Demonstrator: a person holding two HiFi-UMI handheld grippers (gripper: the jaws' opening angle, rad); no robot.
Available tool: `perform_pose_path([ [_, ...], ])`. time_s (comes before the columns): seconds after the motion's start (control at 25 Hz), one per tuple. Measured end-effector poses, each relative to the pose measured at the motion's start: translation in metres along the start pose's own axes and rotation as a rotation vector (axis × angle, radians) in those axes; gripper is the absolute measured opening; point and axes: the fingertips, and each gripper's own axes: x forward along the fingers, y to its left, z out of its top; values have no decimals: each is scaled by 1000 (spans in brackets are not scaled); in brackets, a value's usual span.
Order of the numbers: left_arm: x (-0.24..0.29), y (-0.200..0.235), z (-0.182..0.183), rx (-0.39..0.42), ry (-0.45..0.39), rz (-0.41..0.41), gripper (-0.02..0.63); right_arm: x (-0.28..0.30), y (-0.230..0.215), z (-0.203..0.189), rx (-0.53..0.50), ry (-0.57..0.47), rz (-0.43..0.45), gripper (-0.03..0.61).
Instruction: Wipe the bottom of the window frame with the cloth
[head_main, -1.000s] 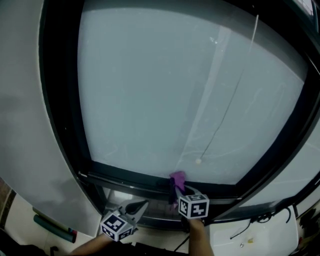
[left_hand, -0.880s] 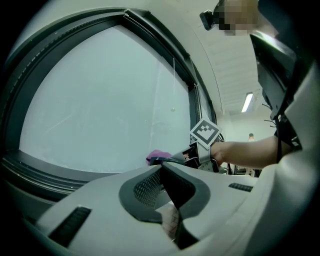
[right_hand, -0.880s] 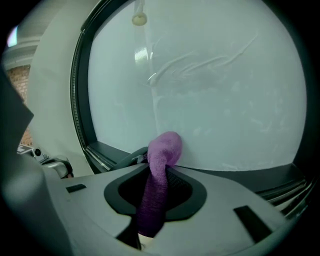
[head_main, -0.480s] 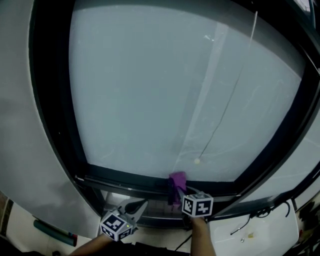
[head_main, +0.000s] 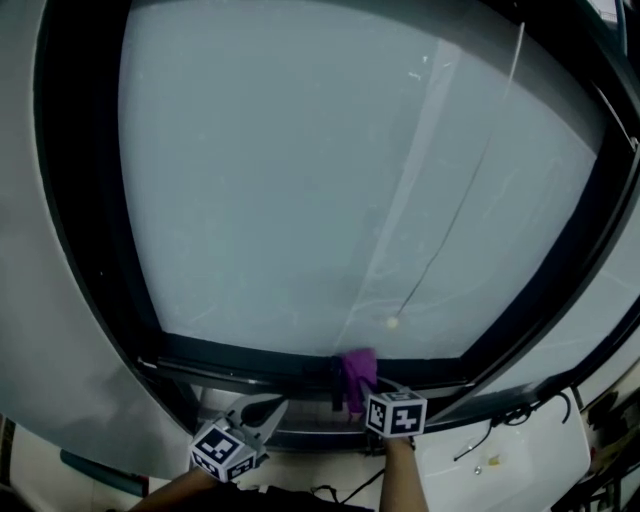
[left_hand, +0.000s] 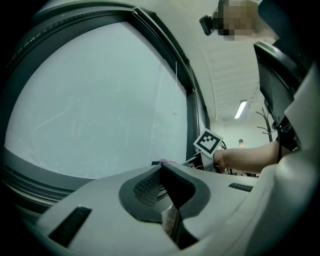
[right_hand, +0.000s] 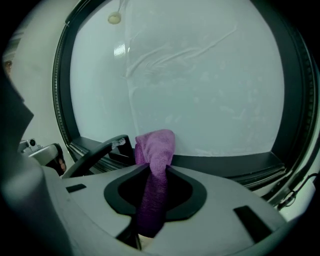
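window frame: one cloth in right hand-held gripper

No words or numbers can be read; the left marker cube and the right marker cube seemingly bear only square patterns.

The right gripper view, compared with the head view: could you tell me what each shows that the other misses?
Only the right gripper view shows the right claw from behind, jaws shut on the cloth, which runs down between them. Only the head view shows both marker cubes and the forearm behind the right one. Both show the cloth's purple end at the bottom frame, the pane and the cord's bead.
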Motion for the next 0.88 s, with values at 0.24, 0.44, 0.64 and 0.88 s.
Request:
perform_pose_path([
  [0.24, 9, 1, 3, 23, -12, 29, 5, 4, -11, 0, -21, 10, -1, 89],
  [0.44, 24, -11, 7, 24, -35, 35, 5, 1, -23, -1, -67, 33, -3, 89],
  [0.64, 34, -25, 3, 15, -17, 35, 5, -2, -39, -4, -110, 56, -15, 89],
  [0.88, 44, -34, 6, 23, -26, 32, 5, 0, -40, -4, -212, 90, -21, 89],
])
